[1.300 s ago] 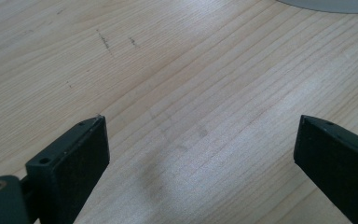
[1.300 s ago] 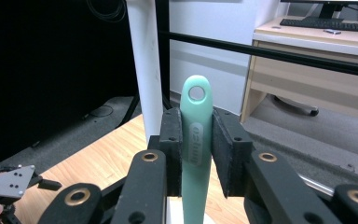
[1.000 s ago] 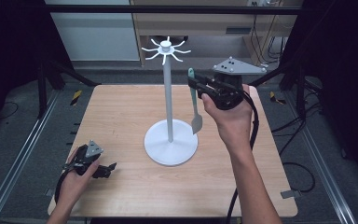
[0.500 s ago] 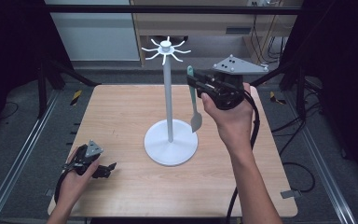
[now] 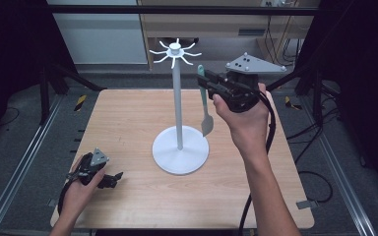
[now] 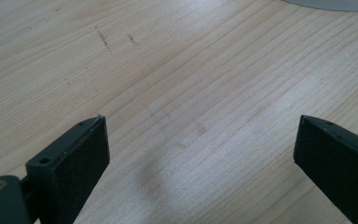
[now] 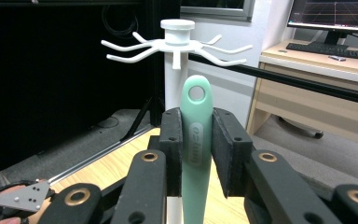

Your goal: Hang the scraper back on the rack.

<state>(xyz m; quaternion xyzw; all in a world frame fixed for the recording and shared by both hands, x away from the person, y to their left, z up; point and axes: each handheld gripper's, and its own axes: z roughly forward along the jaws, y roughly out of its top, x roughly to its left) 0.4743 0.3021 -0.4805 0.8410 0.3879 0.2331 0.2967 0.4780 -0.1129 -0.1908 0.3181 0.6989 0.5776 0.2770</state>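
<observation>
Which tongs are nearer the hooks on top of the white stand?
Right. The right tongs, shut on the green utensil, are raised beside the hooks, just below their level. The left tongs sit low on the table, near its front-left corner.

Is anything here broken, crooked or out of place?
Nothing stands out. The white rack stands upright on the table, and its hooks look whole. The right gripper holds the green utensil straight up by its handle. The left gripper rests open.

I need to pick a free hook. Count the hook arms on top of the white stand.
8 hook arms ring the cap of the white stand, spread like spokes: about four to each side in the right gripper view. None carries anything. One or two behind the post may be hidden.
</observation>
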